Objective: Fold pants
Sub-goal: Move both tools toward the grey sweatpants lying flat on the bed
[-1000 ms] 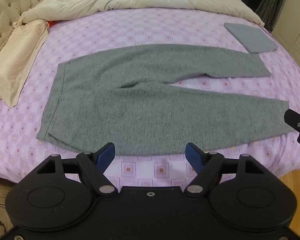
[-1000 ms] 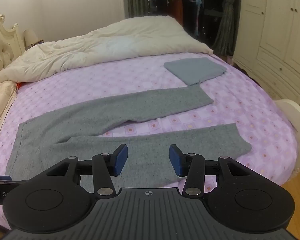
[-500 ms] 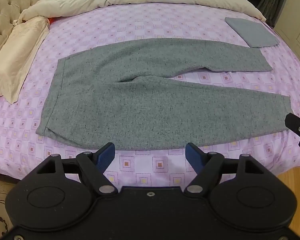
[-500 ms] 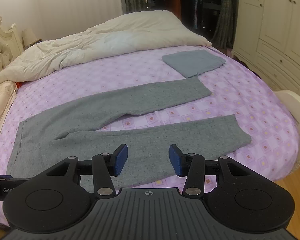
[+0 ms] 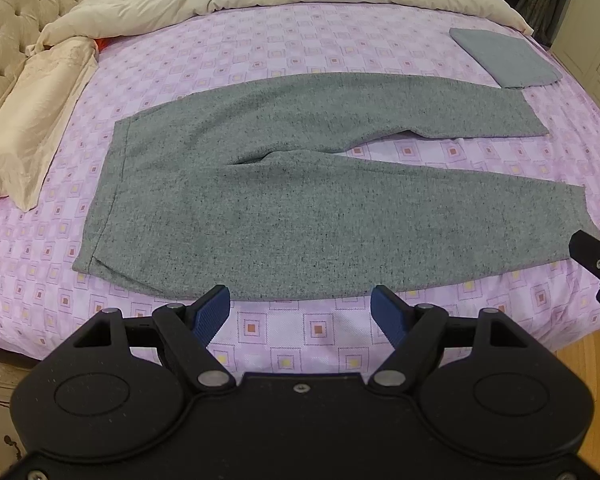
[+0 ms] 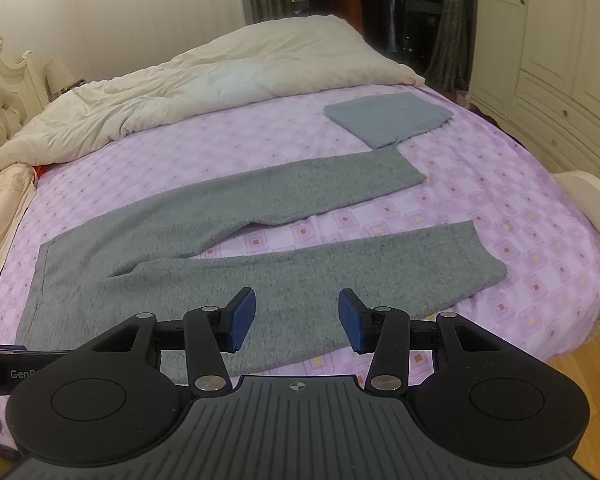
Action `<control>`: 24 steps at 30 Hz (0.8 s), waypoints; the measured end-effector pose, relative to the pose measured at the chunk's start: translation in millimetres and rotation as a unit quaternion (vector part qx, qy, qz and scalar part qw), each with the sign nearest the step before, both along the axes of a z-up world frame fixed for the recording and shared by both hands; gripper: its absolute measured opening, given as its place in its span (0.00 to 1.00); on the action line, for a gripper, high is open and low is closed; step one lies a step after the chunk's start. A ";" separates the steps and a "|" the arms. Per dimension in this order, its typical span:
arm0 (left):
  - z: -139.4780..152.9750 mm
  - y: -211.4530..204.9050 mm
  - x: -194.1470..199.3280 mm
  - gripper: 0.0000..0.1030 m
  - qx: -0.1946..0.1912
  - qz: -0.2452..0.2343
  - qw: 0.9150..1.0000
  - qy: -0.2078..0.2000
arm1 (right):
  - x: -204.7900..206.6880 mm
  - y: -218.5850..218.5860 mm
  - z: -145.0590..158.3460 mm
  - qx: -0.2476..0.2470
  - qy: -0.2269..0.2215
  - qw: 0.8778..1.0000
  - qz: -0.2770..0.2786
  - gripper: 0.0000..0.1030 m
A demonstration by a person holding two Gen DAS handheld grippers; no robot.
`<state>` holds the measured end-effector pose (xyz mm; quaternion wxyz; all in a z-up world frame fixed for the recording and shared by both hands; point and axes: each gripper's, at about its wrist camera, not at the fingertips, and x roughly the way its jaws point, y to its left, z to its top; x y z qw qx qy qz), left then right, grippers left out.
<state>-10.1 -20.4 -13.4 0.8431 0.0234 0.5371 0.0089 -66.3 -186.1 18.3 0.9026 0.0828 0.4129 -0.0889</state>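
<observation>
The bed (image 5: 260, 48) takes up nearly everything in both views, its lilac sheet printed with small squares giving a broad, flat surface suited to laying a garment out full length. Along its far side a cream duvet (image 6: 228, 76) is bunched up, apparently pushed back to leave room, and a beige pillow (image 5: 32, 120) lies at the headboard end. The grey pants (image 5: 300, 208) lie spread flat across the middle of the sheet, waistband toward the pillow and both legs running away to the other end, parted in a narrow V with a strip of sheet showing between them; nothing has been folded over yet, so the task looks to be at its very start. A blue-grey folded cloth (image 6: 388, 118) sits just beyond the cuff of the far leg, close to it but seemingly not overlapping, perhaps an already finished piece set out of the way. The left tongs (image 5: 302, 312) hang over the bare sheet just short of the near edge of the pants, jaws wide apart and holding nothing. The right tongs (image 6: 296, 318) are likewise spread wide and empty, poised above the near leg toward the cuff end. That spacing, one near the waist half and one near the cuff half, seems chosen for picking up the near leg along its length and carrying it onto the far one.
</observation>
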 end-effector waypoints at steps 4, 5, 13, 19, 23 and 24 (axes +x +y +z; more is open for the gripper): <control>-1.6 -4.5 0.6 0.75 0.006 -0.006 1.000 0.002 | 0.0 -0.8 -0.2 0.003 -0.001 1.000 -0.003 0.44; -1.8 -5.6 0.4 0.75 0.008 -0.007 1.000 0.003 | 0.4 -1.5 -0.2 0.003 -0.001 1.000 -0.003 0.44; -4.9 -11.1 1.2 0.75 0.018 -0.018 1.000 0.009 | 0.3 -6.1 -3.2 0.011 -0.001 1.000 -0.008 0.44; -6.6 -15.2 4.0 0.75 0.024 -0.020 0.999 0.013 | 1.7 -9.3 -4.9 0.015 0.000 1.000 -0.011 0.44; -8.1 -18.3 4.4 0.75 0.026 -0.023 0.999 0.015 | 3.0 -12.7 -6.6 0.017 0.001 1.000 -0.012 0.44; -8.2 -19.0 4.8 0.75 0.026 -0.023 0.999 0.015 | 3.3 -13.3 -6.7 0.018 0.002 1.000 -0.012 0.44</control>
